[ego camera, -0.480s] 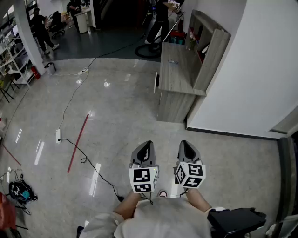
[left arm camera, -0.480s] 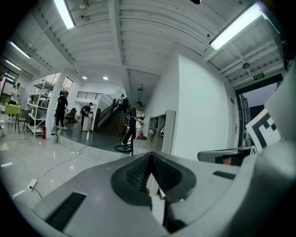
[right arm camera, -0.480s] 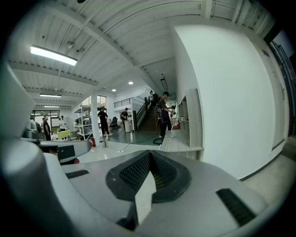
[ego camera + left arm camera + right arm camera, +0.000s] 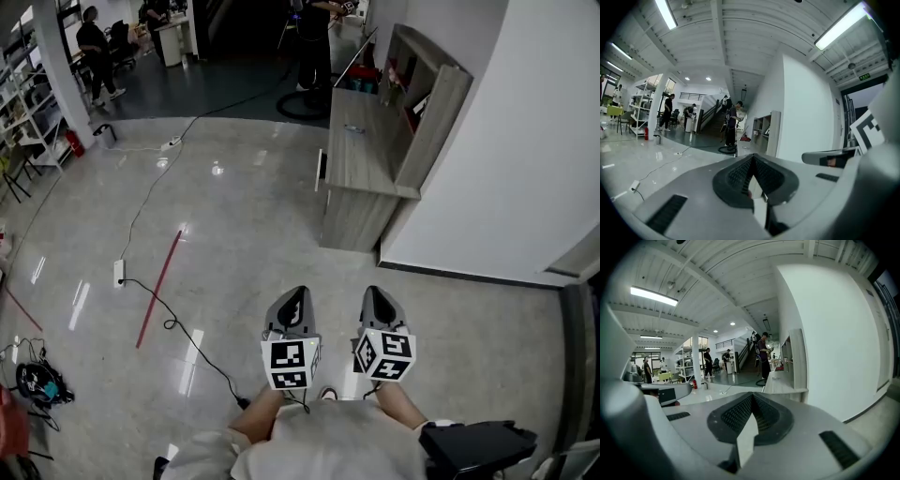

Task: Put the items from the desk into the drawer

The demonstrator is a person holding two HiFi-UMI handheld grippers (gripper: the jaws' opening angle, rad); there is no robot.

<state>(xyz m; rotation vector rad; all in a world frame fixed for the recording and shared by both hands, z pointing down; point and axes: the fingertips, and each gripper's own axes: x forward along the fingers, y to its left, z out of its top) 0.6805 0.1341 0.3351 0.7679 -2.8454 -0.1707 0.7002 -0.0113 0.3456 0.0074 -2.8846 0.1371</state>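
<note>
The wooden desk (image 4: 361, 161) with a tall shelf unit stands against the white wall, well ahead of me. Small items (image 4: 350, 128) lie on its top, and more sit at its far end (image 4: 364, 81). A drawer front (image 4: 322, 166) juts slightly from its left side. My left gripper (image 4: 292, 302) and right gripper (image 4: 376, 300) are held side by side over the floor, far short of the desk. Both are shut with nothing in them. The left gripper (image 4: 752, 160) view shows the desk (image 4: 765, 133) far off. In the right gripper (image 4: 752, 400) view the desk (image 4: 781, 381) also lies ahead.
A glossy grey floor (image 4: 234, 244) lies between me and the desk. A black cable (image 4: 173, 323) with a power strip (image 4: 117, 273) and a red strip (image 4: 157, 288) cross it at left. Several people stand at the back (image 4: 314, 42). The white wall (image 4: 525, 141) runs along the right.
The head view has shifted slightly, so the desk sits a touch further right. People at the back have moved a little. Both grippers stay shut in the same place.
</note>
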